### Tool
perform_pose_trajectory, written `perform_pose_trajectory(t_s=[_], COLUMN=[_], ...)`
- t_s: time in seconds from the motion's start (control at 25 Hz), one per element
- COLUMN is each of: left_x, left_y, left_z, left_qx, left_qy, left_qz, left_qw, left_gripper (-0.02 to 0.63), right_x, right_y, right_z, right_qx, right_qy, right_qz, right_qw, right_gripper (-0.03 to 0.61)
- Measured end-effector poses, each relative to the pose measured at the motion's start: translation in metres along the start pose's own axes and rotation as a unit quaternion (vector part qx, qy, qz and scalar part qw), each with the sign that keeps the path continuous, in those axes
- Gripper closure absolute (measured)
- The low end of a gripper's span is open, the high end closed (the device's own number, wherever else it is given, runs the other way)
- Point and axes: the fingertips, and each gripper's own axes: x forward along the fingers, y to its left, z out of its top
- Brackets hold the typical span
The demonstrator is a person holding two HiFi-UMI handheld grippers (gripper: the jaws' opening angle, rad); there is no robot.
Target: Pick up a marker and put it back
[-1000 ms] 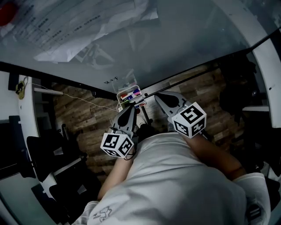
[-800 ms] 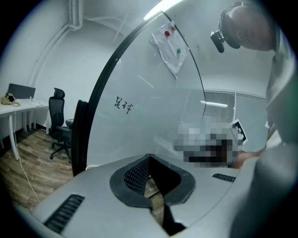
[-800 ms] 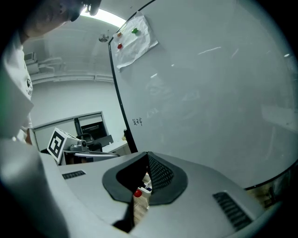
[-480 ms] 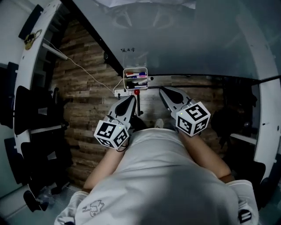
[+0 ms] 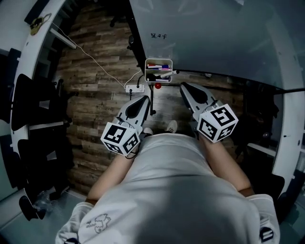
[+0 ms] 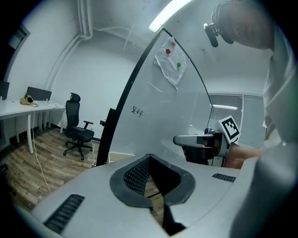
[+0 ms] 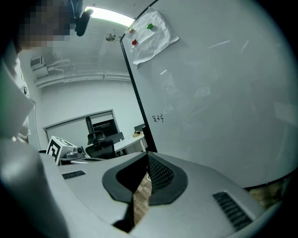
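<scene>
While held low facing the whiteboard (image 5: pixel 214 33), left claw (image 5: pixel 142 99) and right claw (image 5: pixel 185 86) are closed, empty.

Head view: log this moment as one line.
left hand-held gripper: shut, empty | right hand-held gripper: shut, empty | markers: in tray at whiteboard, untouched

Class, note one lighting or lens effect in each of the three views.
Head view: dim, corners blacked out, straight lines curved by the fisheye. Left gripper view: ceiling light blown out, whiteboard edge bowed. Right gripper view: pale reflected streaks on the whiteboard.
</scene>
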Motion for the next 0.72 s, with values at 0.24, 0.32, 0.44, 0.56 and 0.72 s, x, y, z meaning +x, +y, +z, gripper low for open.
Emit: perform_pose_trajectory(t_s=[0.24, 0.32, 0.44, 0.56, 0.72], left_x=[-0.023, -0.03, -0.041, -0.055, -0.075], left_y=[0.009, 0.013, 0.014, 0.016, 0.02], left_z=[0.008, 0.011, 0.013, 0.014, 0.011], left_qx=[0.011, 0.013, 0.015, 0.017, 0.008], left_qy=[0.002, 0.0, 0.0, -0.001, 0.0], left_qz=[-0.024, -0.03, -0.045, -0.057, -0.068], left_qw=[0.9997, 0.9995, 0.9989, 0.9982, 0.9976], left_gripper=[0.609, 0.609, 0.609, 0.609, 0.609], right_x=[0.002, 0.003, 0.002, -0.003, -0.011], right_y=[0.024, 0.034, 0.047, 0.057, 0.072], right_z=[-0.004, -0.003, -0.001, 0.002, 0.005], right_qx=[0.012, 0.015, 0.02, 0.027, 0.022], right_qy=[0.002, 0.0, -0.006, -0.011, -0.018], right_qz=[-0.017, -0.02, -0.026, -0.036, -0.051], right_qw=[1.0, 1.0, 0.999, 0.999, 0.998], right_gripper=[0.568, 0.568, 0.568, 0.566, 0.566])
